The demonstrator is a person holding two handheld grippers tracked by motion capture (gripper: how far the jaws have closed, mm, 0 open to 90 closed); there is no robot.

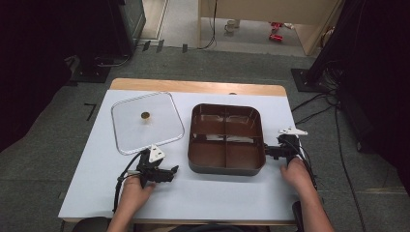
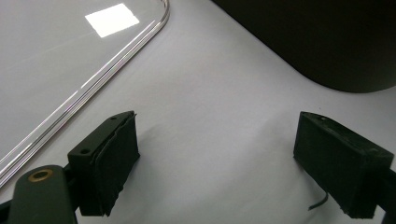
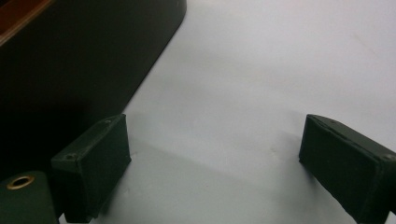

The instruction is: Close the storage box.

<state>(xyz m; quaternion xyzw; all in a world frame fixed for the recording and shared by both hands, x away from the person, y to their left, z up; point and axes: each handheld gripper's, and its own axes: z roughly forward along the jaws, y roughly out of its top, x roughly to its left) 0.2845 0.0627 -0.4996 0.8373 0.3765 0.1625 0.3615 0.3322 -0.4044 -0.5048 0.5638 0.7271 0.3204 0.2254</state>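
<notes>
A dark brown lunch tray (image 1: 226, 164) with several compartments sits mid-table on the white surface. To its left lies a clear lid (image 1: 147, 122) with a small gold knob (image 1: 144, 115). My left gripper (image 1: 169, 171) rests on the table in front of the lid's near corner, just left of the tray. Its jaws stand open with bare table between them (image 2: 217, 158), the lid's edge (image 2: 93, 84) at upper left and the tray's wall (image 2: 327, 42) at upper right. My right gripper (image 1: 270, 151) lies at the tray's right side, open (image 3: 212, 161), with the tray's wall (image 3: 70, 70) beside its left jaw.
The white table top (image 1: 203, 193) has free room along its near edge. The far wooden edge (image 1: 193, 87) borders grey carpet. Cables (image 1: 314, 106) and dark stands lie on the floor to the right.
</notes>
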